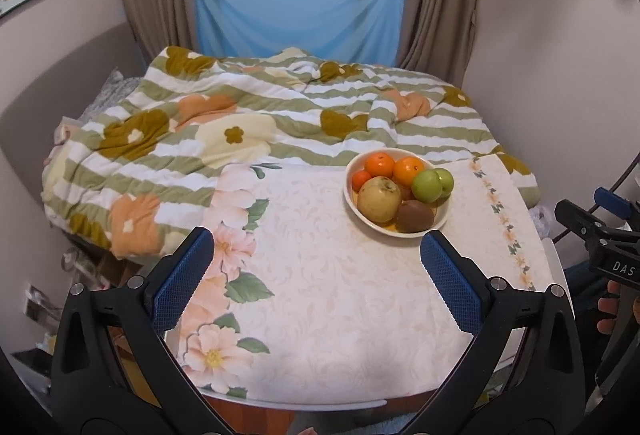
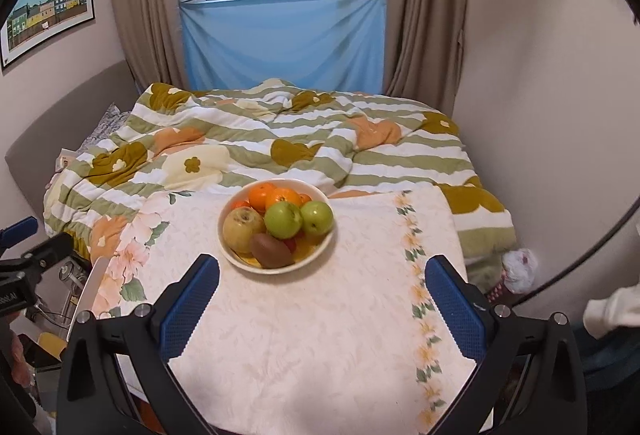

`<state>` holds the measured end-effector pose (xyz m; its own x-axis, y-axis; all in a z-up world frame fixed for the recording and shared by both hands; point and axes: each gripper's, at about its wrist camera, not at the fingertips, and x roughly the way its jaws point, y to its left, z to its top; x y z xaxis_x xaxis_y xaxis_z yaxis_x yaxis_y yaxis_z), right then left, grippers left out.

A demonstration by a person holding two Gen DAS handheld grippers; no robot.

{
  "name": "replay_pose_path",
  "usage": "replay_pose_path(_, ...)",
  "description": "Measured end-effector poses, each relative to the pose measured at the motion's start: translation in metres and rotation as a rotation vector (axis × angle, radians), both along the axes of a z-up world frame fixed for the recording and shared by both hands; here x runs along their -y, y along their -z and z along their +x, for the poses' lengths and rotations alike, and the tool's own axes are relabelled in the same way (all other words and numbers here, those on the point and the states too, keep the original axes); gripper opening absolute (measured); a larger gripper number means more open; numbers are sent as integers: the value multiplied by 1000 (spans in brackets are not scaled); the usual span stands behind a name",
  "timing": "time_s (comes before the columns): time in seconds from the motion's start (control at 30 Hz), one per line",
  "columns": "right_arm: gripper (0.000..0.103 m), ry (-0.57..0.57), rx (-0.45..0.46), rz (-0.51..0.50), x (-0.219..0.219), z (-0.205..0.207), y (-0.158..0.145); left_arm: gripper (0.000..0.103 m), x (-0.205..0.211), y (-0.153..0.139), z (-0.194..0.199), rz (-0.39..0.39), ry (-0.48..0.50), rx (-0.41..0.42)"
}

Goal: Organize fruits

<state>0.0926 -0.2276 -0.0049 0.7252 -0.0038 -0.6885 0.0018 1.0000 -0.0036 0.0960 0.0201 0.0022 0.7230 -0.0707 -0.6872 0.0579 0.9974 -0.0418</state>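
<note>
A cream bowl [image 1: 352, 203] [image 2: 320, 249] stands on the floral tablecloth, heaped with fruit: oranges [image 1: 379, 163] [image 2: 262, 195], two green apples [image 1: 427, 185] [image 2: 283, 219], a yellowish pear [image 1: 379, 199] [image 2: 243, 228] and a brown kiwi [image 1: 415, 216] [image 2: 271, 251]. My left gripper [image 1: 316, 253] hangs open above the table's near middle, the bowl just beyond its right finger. My right gripper [image 2: 322, 281] is open too, with the bowl ahead and slightly left between its fingers. Neither holds anything.
The small table [image 1: 340, 295] [image 2: 304, 335] butts against a bed with a striped floral quilt [image 1: 240, 123] [image 2: 280, 139]. Walls close in on both sides. The other gripper shows at the right edge [image 1: 600, 235] and left edge [image 2: 28, 259]. Clutter lies on the floor at left.
</note>
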Motion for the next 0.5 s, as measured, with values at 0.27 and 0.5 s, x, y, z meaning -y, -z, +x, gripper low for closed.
replay_pose_path(0.27, 103, 24, 22, -20, 1, -16, -4, 103, 8, -7, -13, 9, 27, 40)
replay_pose_path(0.5, 103, 27, 30, -19, -1, -19, -6, 103, 8, -13, -17, 12, 27, 57)
